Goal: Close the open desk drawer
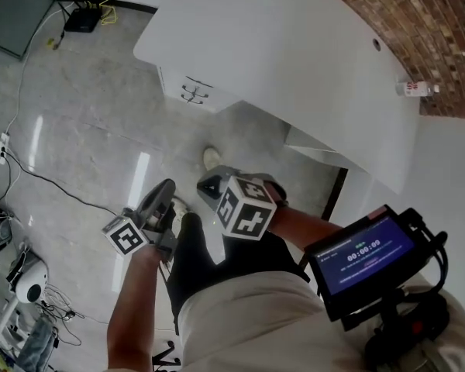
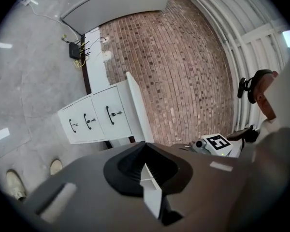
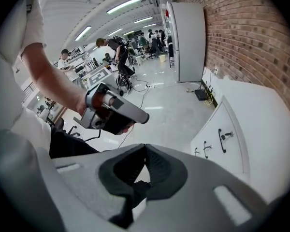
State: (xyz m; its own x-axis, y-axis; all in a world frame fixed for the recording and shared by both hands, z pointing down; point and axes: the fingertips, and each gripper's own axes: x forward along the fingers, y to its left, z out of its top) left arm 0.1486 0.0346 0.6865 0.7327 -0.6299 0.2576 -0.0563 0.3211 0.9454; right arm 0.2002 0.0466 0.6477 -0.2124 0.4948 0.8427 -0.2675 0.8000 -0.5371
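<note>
A white desk [image 1: 294,60] runs along a brick wall. Its drawer unit [image 1: 192,91] has three fronts with dark handles. In the left gripper view the drawer unit [image 2: 99,117] shows all three fronts flush, and the drawer unit [image 3: 222,139] looks the same in the right gripper view. I cannot make out an open drawer. My left gripper [image 1: 164,191] and right gripper [image 1: 211,183] are held close to the person's body, well short of the desk. The left gripper [image 2: 145,145] is shut on nothing, and so is the right gripper [image 3: 145,148].
A small bottle [image 1: 415,89] stands on the desk by the wall. On the floor at the far left lie a router [image 1: 81,20] and cables [image 1: 15,161]. A tablet screen [image 1: 364,258] hangs at the person's chest. People [image 3: 117,50] stand far off in the room.
</note>
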